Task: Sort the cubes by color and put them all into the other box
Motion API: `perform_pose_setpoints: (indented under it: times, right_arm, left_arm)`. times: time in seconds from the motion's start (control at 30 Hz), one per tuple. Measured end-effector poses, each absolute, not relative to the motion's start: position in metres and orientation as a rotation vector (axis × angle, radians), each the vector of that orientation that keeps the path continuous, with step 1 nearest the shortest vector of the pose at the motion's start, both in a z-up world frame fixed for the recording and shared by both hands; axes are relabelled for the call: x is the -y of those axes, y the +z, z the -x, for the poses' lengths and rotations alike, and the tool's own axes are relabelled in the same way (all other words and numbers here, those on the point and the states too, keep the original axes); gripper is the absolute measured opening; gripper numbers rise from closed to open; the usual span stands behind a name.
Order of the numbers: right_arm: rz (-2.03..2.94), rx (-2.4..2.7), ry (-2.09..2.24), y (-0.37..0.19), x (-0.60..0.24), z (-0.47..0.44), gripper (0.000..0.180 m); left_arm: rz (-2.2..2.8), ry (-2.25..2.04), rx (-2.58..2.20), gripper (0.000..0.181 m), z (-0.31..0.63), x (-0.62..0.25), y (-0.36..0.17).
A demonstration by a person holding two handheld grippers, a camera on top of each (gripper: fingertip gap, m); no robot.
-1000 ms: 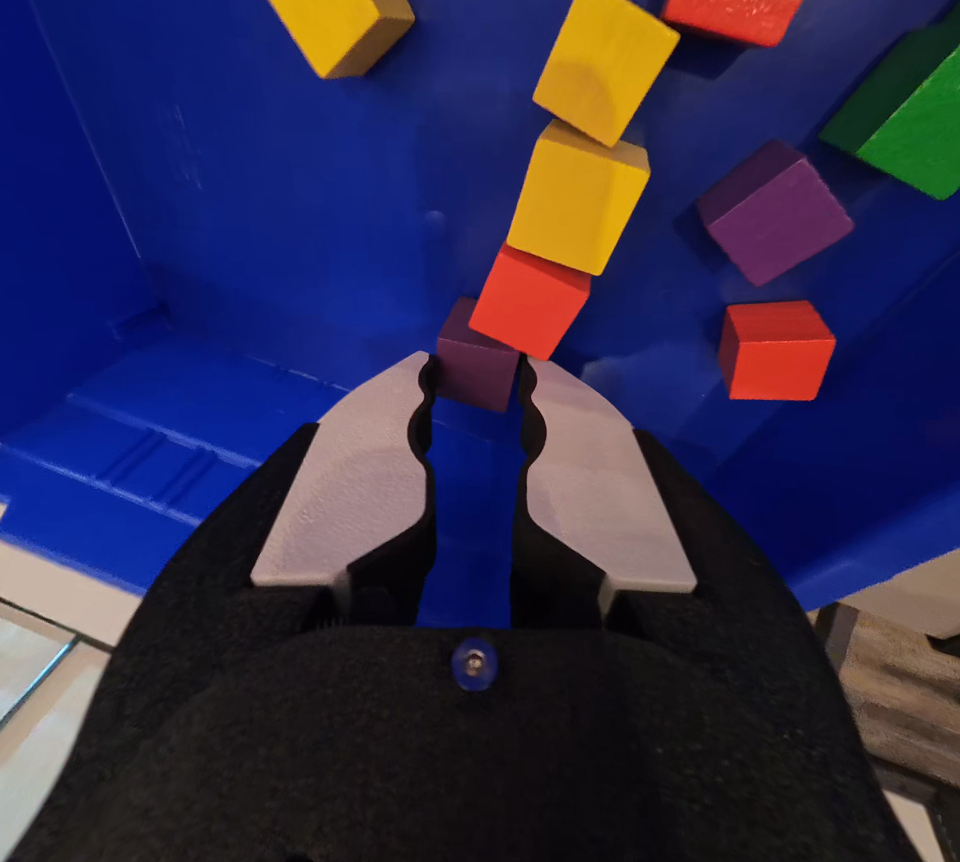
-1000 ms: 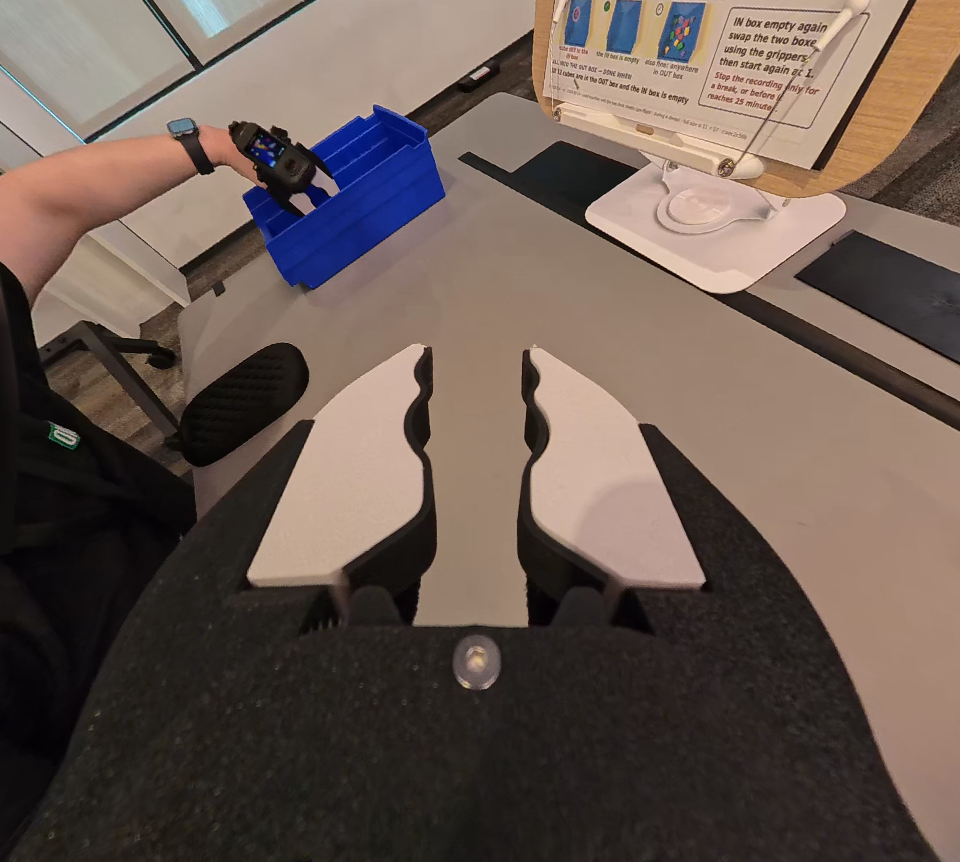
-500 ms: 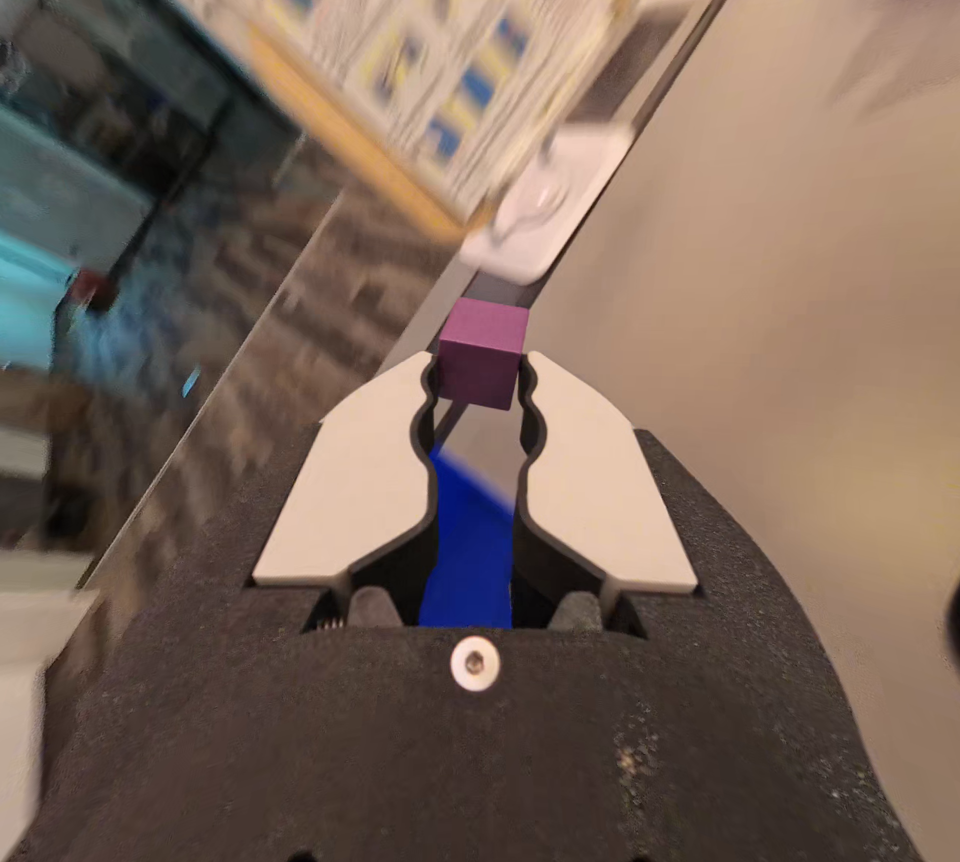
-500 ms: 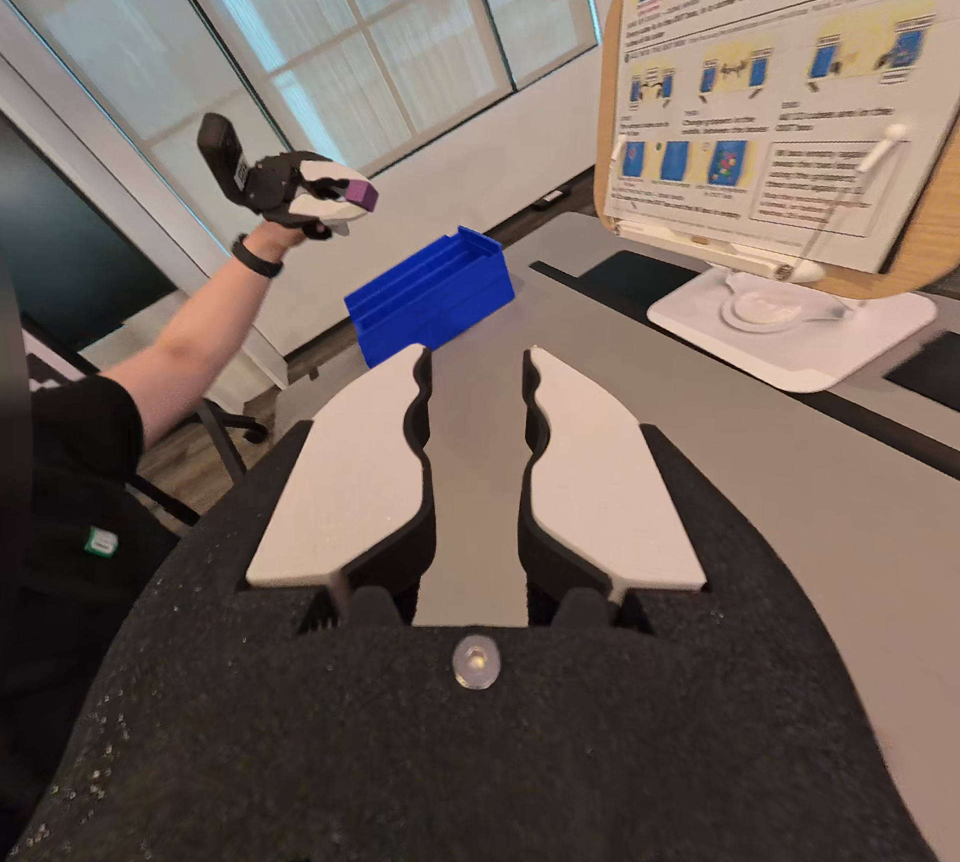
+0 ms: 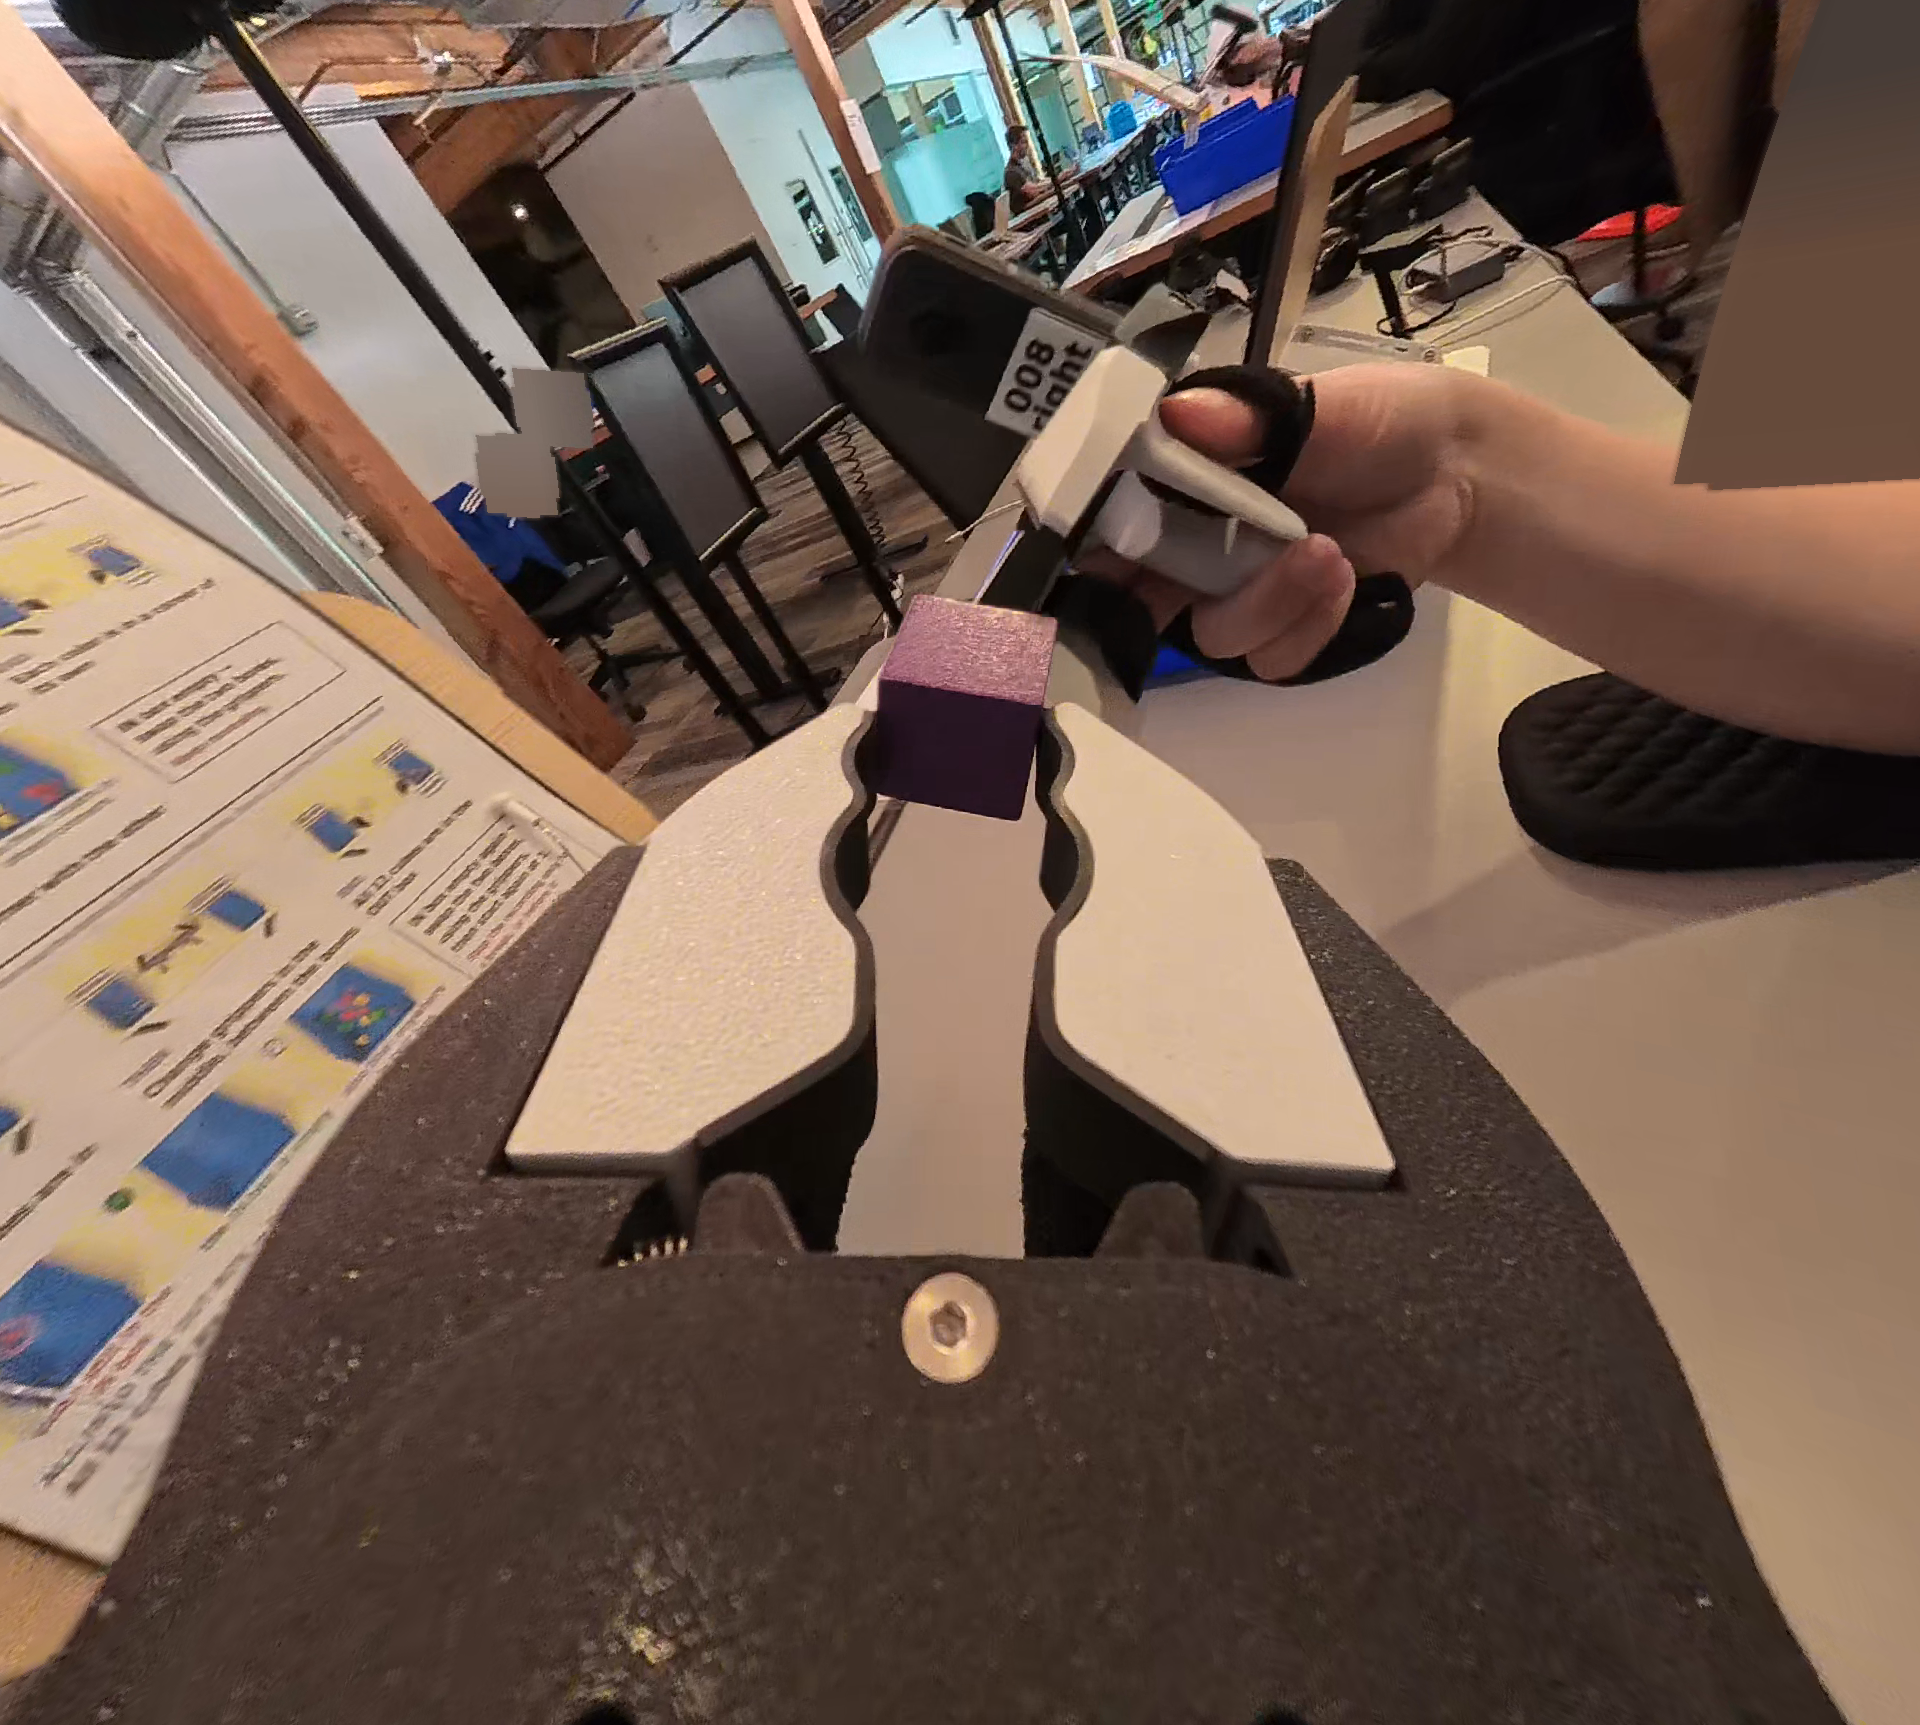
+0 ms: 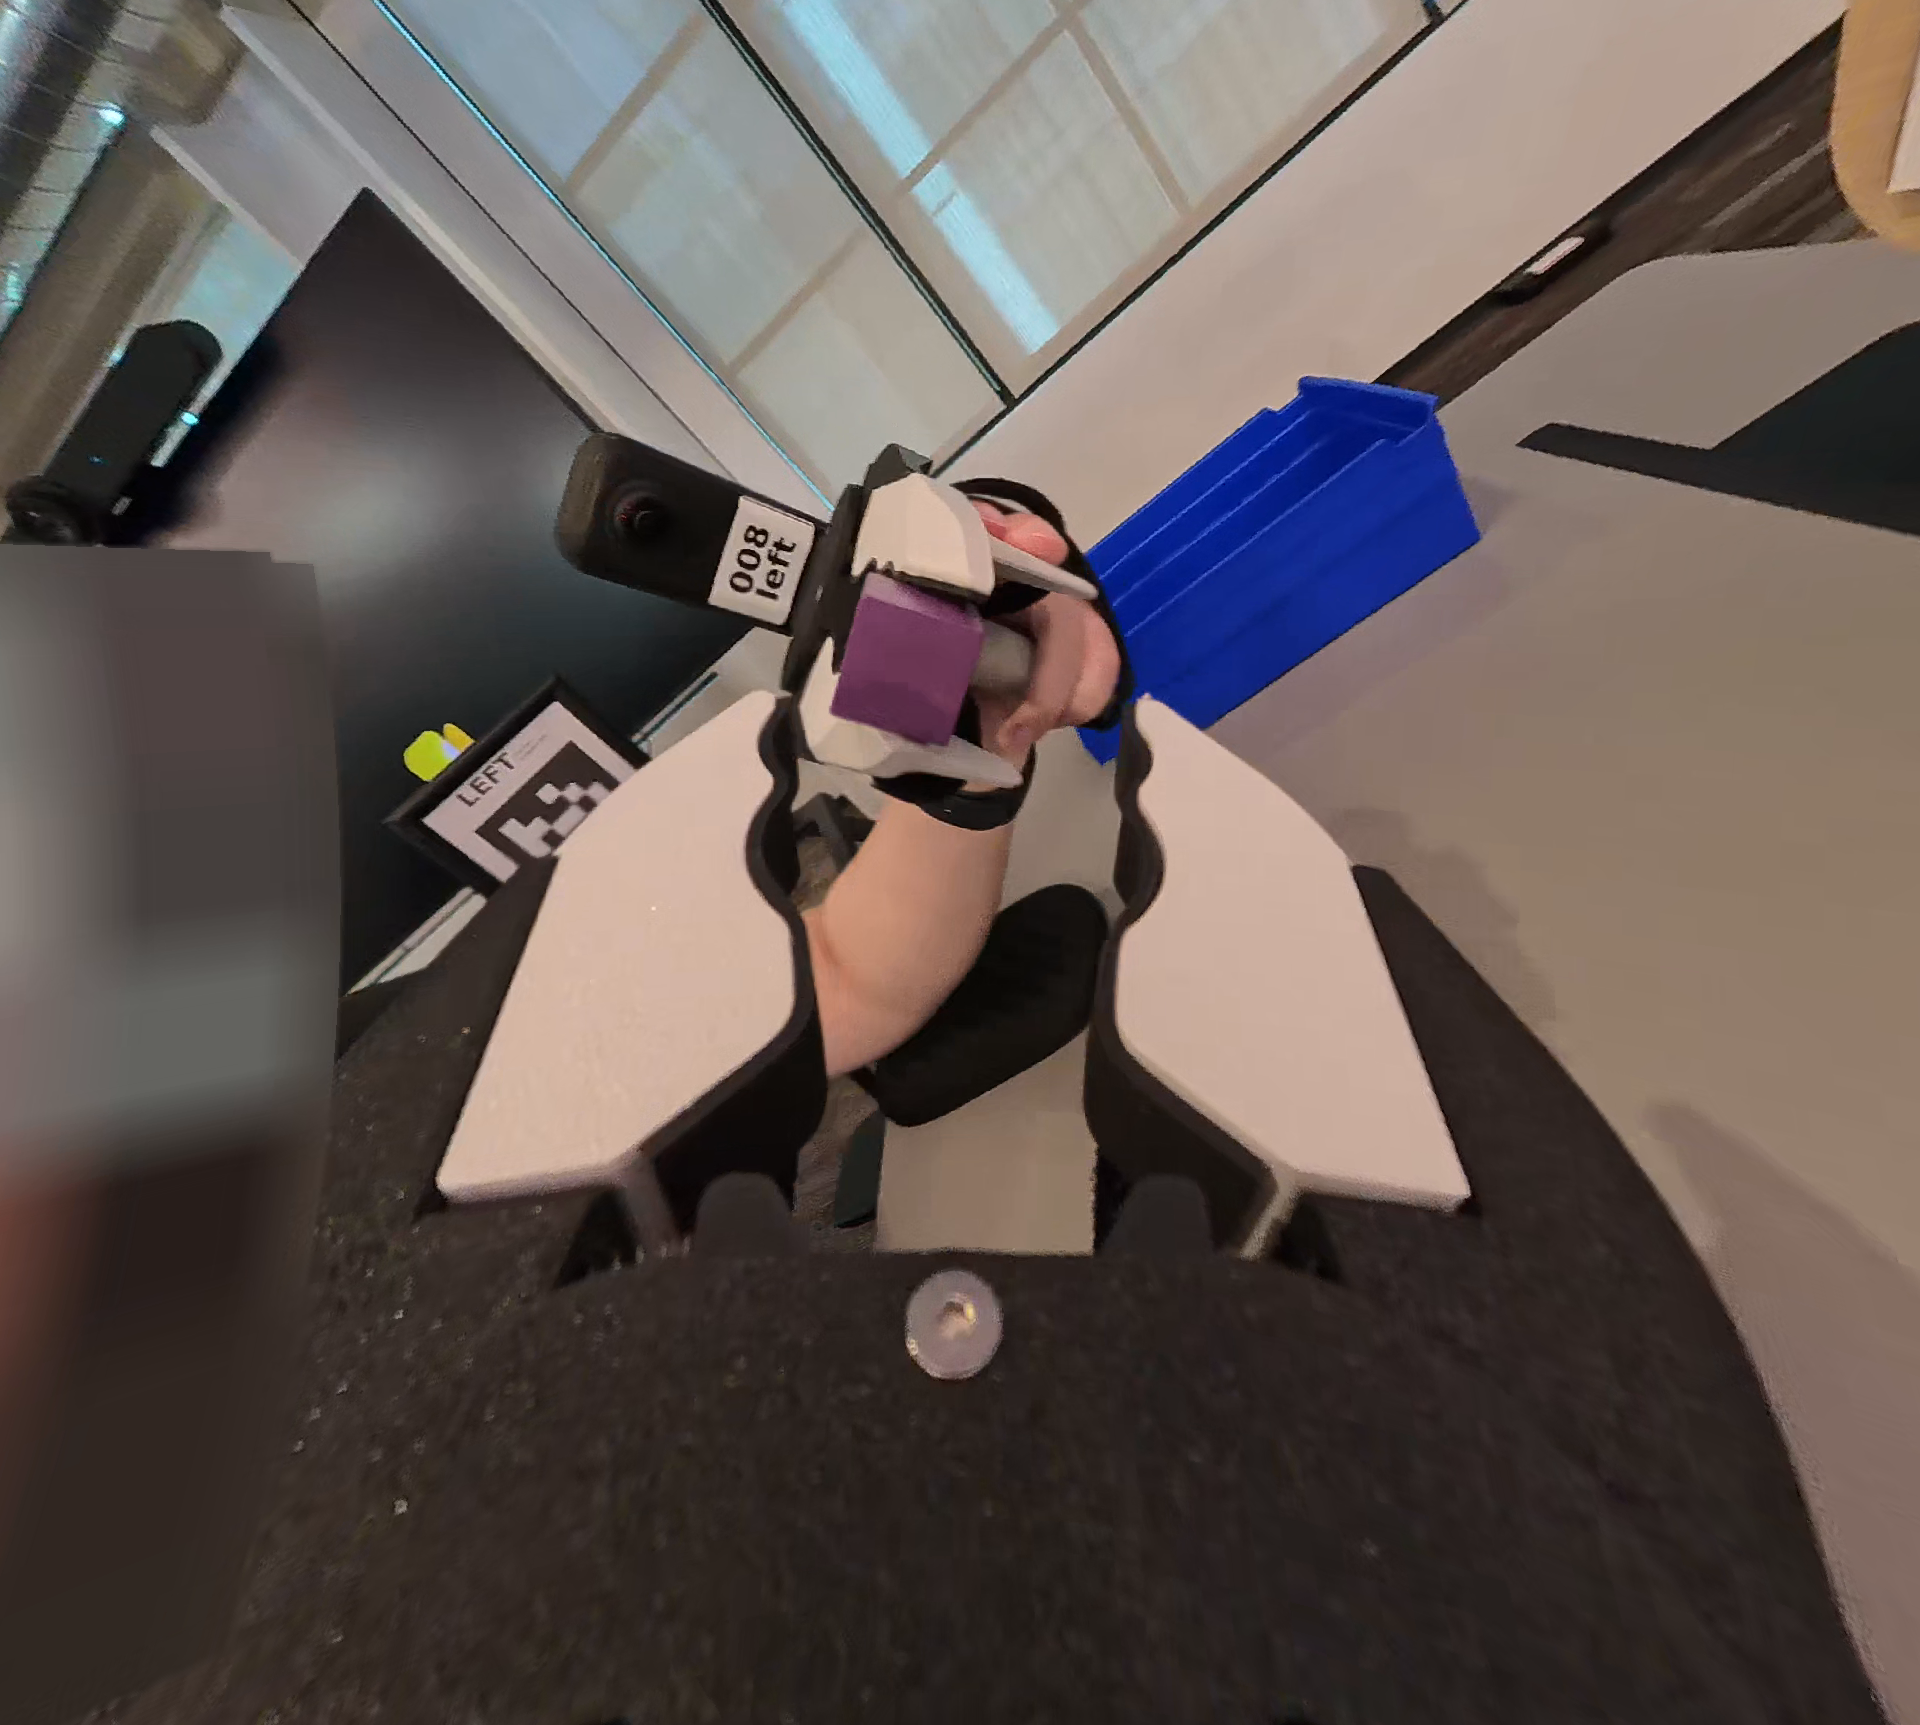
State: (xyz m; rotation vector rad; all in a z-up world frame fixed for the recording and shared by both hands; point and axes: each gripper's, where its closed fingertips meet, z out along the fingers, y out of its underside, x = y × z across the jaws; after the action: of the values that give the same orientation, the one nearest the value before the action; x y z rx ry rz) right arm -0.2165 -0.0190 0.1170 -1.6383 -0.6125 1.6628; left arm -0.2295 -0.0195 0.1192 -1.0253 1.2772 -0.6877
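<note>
A purple cube (image 5: 961, 719) is showing between the pale grey fingers (image 5: 727, 937) of the left claw (image 5: 954, 745). At the right of the right wrist frame, a bright blue box (image 6: 1299, 563) is sitting on the grey desk (image 6: 1662, 740).

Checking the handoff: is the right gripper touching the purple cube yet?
Apart. The right wrist view shows the right gripper open, with the purple cube beyond its tips, clamped in the left gripper.
</note>
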Motion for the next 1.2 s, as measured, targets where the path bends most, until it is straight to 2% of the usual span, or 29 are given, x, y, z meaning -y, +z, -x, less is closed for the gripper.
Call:
perform_pose_setpoints:
  times: [0.23, 0.43, 0.8, 0.93, 1.03, 1.2]
  right_arm:
    - [1.733, 0.642, 1.665, 0.096, 0.016, 0.232, 0.056]
    - [1.695, 0.649, 1.789, 0.095, 0.018, 0.237, 0.031]
    - [1.740, 0.700, 1.748, 0.083, 0.017, 0.235, 0.029]
    - [1.745, 0.714, 1.735, 0.082, 0.017, 0.229, 0.029]
    - [1.733, 0.724, 1.693, 0.090, 0.017, 0.217, 0.028]
    - [1.665, 0.733, 1.526, 0.129, 0.026, 0.165, 0.028]
  left_arm:
    - [1.040, -0.695, -1.303, 0.029, 0.217, 0.015, 0.097]
    - [1.041, -0.688, -1.323, 0.029, 0.219, 0.013, 0.090]
    - [1.071, -0.646, -1.327, 0.030, 0.217, 0.012, 0.077]
    - [1.117, -0.651, -1.318, 0.039, 0.221, 0.010, 0.074]
    - [1.132, -0.644, -1.296, 0.045, 0.228, 0.006, 0.078]
    - [1.154, -0.651, -1.221, 0.045, 0.251, -0.006, 0.089]
